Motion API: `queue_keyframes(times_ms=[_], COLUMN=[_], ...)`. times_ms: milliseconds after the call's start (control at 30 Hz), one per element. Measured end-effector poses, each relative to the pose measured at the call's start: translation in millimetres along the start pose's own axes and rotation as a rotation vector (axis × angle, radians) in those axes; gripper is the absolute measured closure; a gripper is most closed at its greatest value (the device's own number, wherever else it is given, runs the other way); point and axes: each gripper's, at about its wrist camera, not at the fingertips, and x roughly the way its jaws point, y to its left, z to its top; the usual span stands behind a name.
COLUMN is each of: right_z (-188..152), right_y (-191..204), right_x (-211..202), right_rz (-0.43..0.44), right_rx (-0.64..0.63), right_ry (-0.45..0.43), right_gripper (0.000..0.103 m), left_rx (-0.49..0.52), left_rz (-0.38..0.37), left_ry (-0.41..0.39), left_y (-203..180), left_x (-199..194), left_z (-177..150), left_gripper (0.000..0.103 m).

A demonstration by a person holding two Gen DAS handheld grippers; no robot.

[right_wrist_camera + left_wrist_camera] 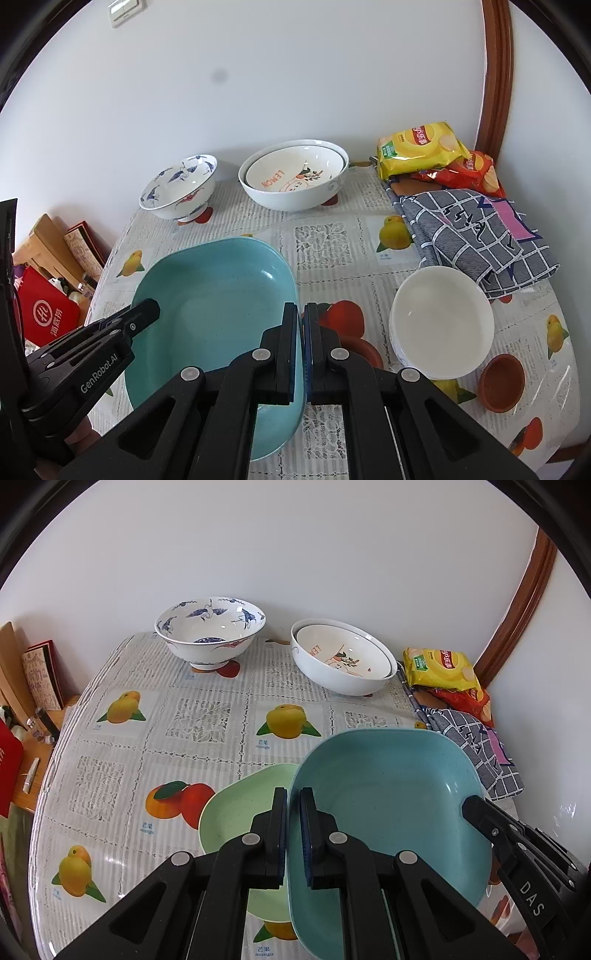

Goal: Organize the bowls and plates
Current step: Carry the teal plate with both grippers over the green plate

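Left claw (293,805) clenched on the left rim of the teal plate (388,794), one blue pad inside the lip and one outside; right claw (300,321) clenched likewise on the opposite rim. Two grips on facing edges, probably because a wide, shallow, square-cornered plate would tip or twist if pinched at one side only. Plate carried over the near part of the fruit-print table (129,738), overlapping the pale green plate (236,812) of the same shape and seemingly raised above it rather than seated. Looks like a stacking step, teal onto green, with the lowering and squaring-up not yet done. Further back by the wall, sorted by kind already: a blue-and-white footed bowl (210,635) standing alone, and beside it a white bowl pair (343,661), the smaller nested in the larger. From the left wrist only: the green plate, the overlap, and the tip of the right claw reaching the teal rim from the far side. From the right wrist only: no green plate at all, hidden under the teal one; instead a white bowl stack (441,321) just right of the plate, a terracotta saucer (502,376) near it with another half covered, and a fuller look at the checked cloth (476,229) and the snack bags (417,147) in the far corner. Worth minding on the way down: corners matched to the green plate, both claws let go together.
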Motion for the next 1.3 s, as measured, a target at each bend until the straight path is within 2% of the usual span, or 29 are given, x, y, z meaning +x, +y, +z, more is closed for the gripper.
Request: queue_keyframes(times_ms=[867, 1300], right_z=[1.4, -12.7], right_y=[11.7, 28.7], right_x=[36.3, 74.1], right_rz=[0.030, 0.066], right_rx=[-0.015, -0.053], right_ry=[0.048, 0.145], right_gripper=[0.099, 0.098], left_rx=[-0.039, -0.069], left_rz=[0.027, 0.112], left_ry=[0.053, 0.121], left_y=[23.9, 46.4], left_x=[29.3, 48.9], left_z=[0.1, -12.2], left_gripper=[0.096, 0.096])
